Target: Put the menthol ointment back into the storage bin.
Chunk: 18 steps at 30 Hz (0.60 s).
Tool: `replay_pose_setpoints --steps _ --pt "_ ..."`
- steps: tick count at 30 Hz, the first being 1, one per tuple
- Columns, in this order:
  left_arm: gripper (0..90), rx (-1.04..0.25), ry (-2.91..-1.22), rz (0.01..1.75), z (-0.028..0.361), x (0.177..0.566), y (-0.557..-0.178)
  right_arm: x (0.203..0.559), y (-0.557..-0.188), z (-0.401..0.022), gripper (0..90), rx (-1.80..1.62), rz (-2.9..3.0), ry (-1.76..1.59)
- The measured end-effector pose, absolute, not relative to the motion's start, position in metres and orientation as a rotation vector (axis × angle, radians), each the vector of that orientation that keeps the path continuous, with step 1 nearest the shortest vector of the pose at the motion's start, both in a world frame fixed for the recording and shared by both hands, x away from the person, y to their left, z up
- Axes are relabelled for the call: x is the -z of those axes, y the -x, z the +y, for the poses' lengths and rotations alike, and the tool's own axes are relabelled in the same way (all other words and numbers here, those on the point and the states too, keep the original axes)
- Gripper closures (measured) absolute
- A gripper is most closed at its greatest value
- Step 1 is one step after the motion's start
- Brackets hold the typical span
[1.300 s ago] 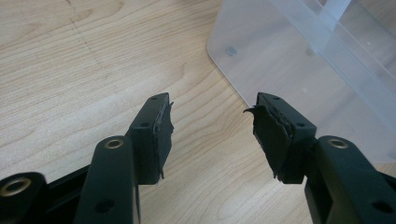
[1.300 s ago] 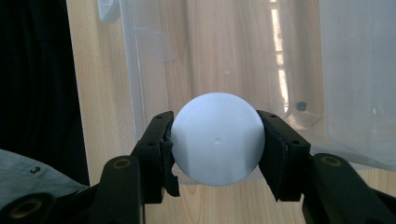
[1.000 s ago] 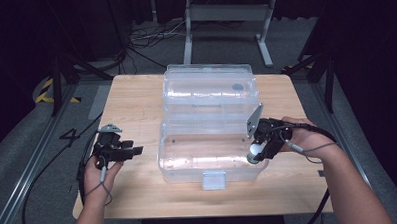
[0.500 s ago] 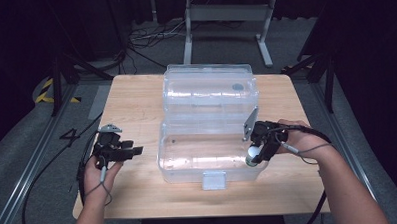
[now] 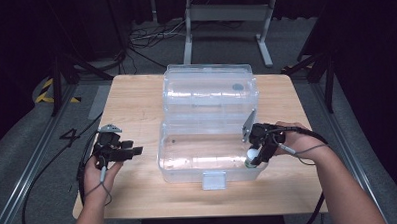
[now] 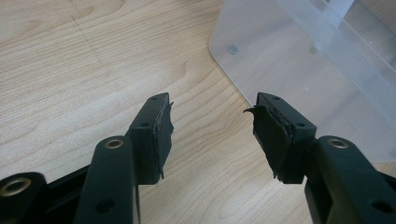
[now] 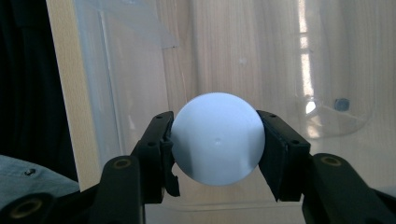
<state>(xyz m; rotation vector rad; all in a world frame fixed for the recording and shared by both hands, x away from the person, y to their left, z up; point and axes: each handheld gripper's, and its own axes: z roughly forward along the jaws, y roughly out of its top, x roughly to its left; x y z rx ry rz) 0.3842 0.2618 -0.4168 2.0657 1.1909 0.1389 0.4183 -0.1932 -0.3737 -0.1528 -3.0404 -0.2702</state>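
Observation:
A clear plastic box (image 5: 208,156) stands open in the middle of the wooden table (image 5: 136,109), its lid (image 5: 210,89) folded back behind it. My right gripper (image 5: 252,157) hangs over the box's right end, shut on a white ball (image 5: 251,154). In the right gripper view the ball (image 7: 217,138) sits squeezed between both pads above the box floor (image 7: 261,56). My left gripper (image 5: 130,152) rests left of the box, jaws open and empty. In the left gripper view its fingertips (image 6: 159,119) point at the box's near corner (image 6: 224,46).
A white latch tab (image 5: 214,180) sticks out from the box's front wall. Cables trail from both grippers off the table's front corners. A metal stand (image 5: 223,21) and floor cables lie beyond the far edge.
My right gripper with the ball has shifted slightly left and down, further over the box's right end. The left gripper has stayed put.

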Motion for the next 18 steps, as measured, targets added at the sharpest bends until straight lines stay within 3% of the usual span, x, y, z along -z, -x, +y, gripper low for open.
replay_pose_setpoints --steps 18 --pt "47.0 -0.136 -2.066 1.192 0.263 0.417 -0.384 0.386 -0.422 -0.191 49.9 0.234 -3.024 0.167"
